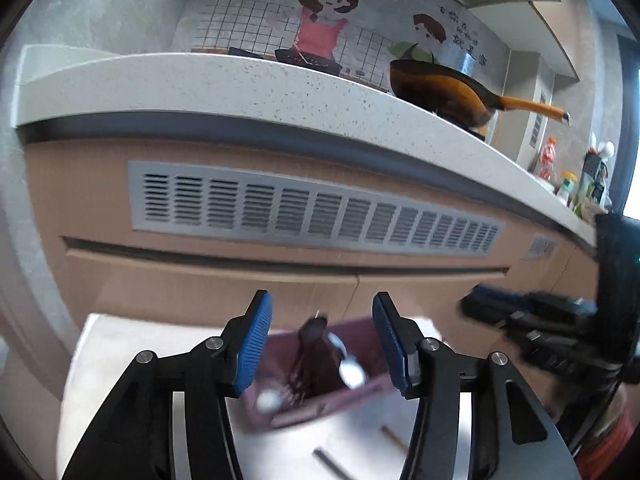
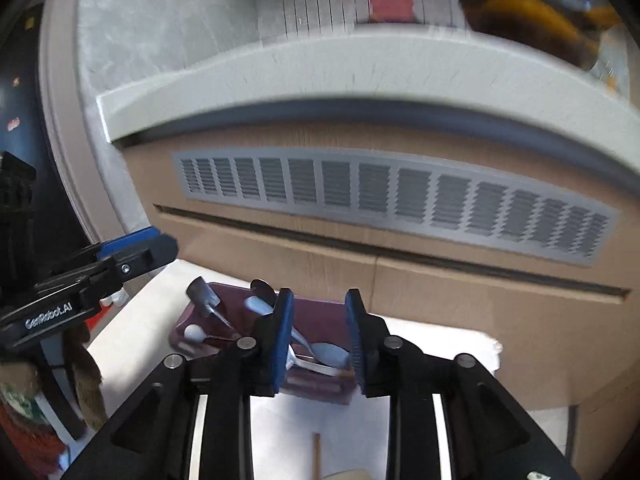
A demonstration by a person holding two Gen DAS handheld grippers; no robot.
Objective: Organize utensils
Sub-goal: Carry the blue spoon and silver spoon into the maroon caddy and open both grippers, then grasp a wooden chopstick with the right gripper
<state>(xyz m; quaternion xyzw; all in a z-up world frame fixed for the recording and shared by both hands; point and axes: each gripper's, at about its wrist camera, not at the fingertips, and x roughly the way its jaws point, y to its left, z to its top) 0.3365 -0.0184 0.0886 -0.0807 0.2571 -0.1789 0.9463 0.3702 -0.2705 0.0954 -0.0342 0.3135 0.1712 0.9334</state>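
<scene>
Several spoons (image 2: 328,354) already lie in the maroon tray (image 2: 320,304), chopsticks (image 1: 332,462) remain on the white table (image 1: 120,360); left gripper (image 1: 322,344) wide and empty, right gripper (image 2: 320,340) narrower, empty.

Motion blur smears the purple tray (image 1: 320,404) and utensils (image 1: 316,356).

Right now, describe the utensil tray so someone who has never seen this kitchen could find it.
Start at the speckled white countertop with the orange pan, then drop past the grey vent grille to the low white table. The tray lies there: dark purple, holding spoons, the only container on it.
</scene>
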